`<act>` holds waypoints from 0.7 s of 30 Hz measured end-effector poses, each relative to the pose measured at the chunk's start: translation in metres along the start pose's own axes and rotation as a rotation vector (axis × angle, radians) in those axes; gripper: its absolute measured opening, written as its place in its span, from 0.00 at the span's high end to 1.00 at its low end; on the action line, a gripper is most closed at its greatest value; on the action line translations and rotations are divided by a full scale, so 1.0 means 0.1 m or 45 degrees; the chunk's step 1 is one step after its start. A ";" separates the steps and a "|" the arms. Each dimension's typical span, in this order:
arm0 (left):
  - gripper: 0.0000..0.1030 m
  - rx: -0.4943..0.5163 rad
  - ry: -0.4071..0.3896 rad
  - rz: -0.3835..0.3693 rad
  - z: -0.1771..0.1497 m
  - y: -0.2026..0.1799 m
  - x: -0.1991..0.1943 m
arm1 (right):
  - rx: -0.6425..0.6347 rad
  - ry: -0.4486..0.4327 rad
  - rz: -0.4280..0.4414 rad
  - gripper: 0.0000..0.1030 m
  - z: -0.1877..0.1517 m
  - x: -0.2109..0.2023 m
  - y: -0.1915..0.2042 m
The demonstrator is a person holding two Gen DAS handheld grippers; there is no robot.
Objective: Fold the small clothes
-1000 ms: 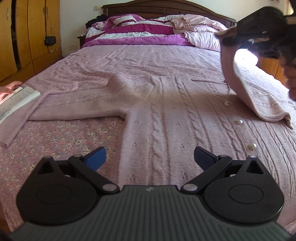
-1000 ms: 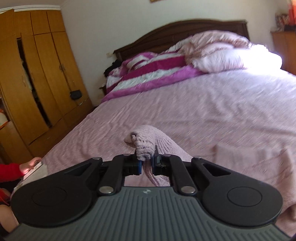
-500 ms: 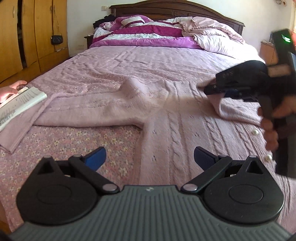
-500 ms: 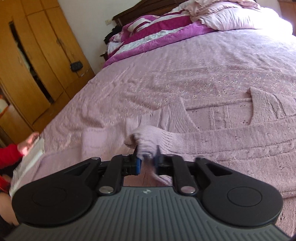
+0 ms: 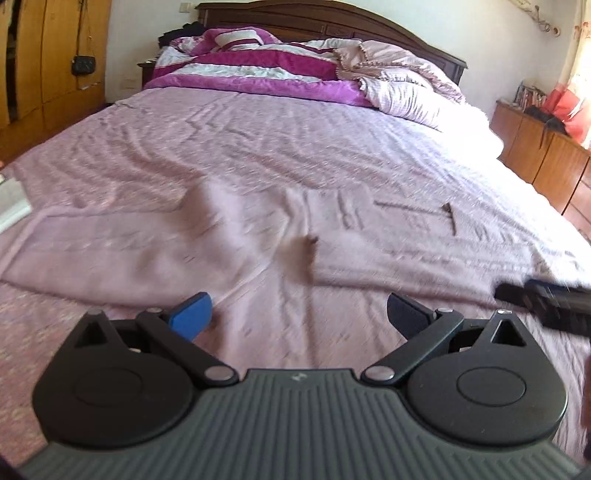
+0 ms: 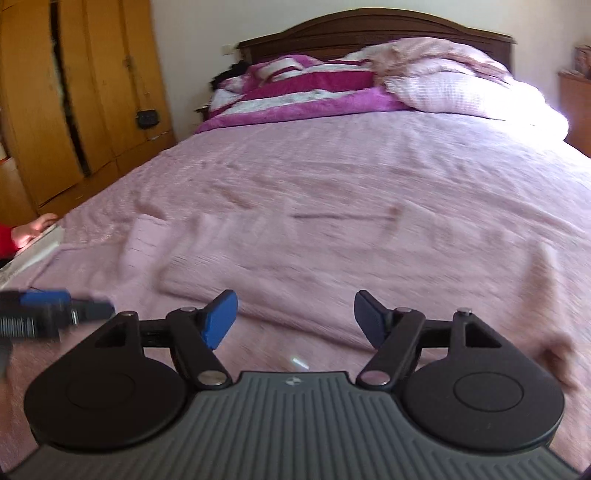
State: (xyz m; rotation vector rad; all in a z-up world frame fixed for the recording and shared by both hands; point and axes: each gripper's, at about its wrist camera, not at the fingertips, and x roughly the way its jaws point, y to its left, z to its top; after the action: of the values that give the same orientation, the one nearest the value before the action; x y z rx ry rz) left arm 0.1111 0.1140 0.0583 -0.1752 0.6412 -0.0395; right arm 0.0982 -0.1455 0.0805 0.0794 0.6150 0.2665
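the pink knitted cardigan (image 5: 280, 258) lies across the middle of the frame on the bed (image 5: 332, 155), 1 sleeve folded over its body and 1 apparently left, with the left gripper (image 5: 299, 314) spread empty and the right gripper (image 6: 295, 317) opening, nothing between its jaws.

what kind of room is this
A bedroom, most likely in a home: a large bed with a dark wooden headboard, a heap of purple and white bedding by it, and a wooden wardrobe alongside.
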 end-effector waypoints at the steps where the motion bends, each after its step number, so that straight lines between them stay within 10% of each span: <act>1: 0.00 -0.001 0.001 -0.007 0.04 -0.04 0.06 | 0.016 -0.006 -0.026 0.26 -0.04 -0.04 -0.10; 21: 0.35 -0.117 0.064 -0.025 0.24 -0.32 1.03 | 0.169 -0.127 -0.251 0.26 -0.66 -0.07 -1.07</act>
State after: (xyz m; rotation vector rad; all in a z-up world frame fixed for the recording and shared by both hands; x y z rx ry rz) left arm 0.2082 0.0768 0.0215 -0.2700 0.6917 -0.0334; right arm 0.0780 -0.2509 0.0144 0.1579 0.5365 0.0307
